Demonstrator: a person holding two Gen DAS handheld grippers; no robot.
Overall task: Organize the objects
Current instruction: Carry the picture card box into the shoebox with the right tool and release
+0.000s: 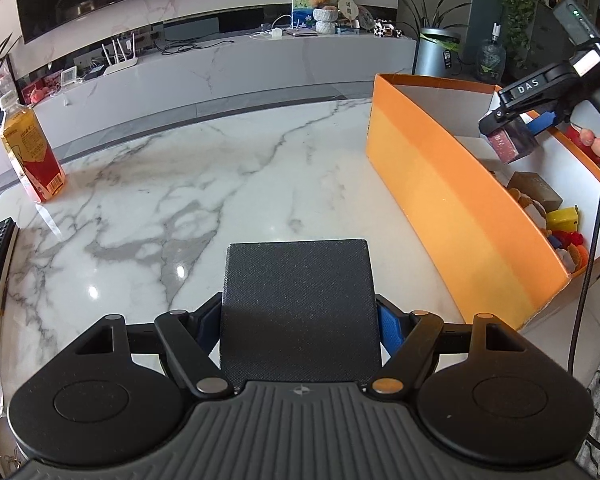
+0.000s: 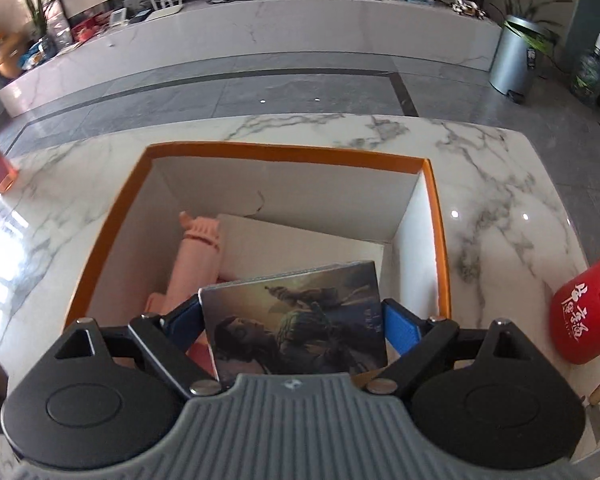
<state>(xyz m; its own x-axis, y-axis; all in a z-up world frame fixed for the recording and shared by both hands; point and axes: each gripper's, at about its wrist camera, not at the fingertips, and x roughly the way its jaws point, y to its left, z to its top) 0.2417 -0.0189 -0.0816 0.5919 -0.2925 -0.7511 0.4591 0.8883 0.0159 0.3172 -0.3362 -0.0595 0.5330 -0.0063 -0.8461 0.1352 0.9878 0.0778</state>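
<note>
So the left hand-held gripper (image 1: 300,320) is clamped on a dark textured box (image 1: 298,304), blue pads squeezing both sides, held over the near part of the white marble counter (image 1: 180,168). The right hand-held gripper (image 2: 296,320) has a firm grip on a flat picture-printed box (image 2: 296,320) and sits right above the orange cardboard box (image 2: 284,154) on the right side of the counter. Inside that box there's a pink toy (image 2: 192,264) on the left and a white flat piece further in. A tea bottle (image 1: 32,152) stands at the far left of the counter, and a red mug (image 2: 584,312) sits just right of the orange box.
</note>
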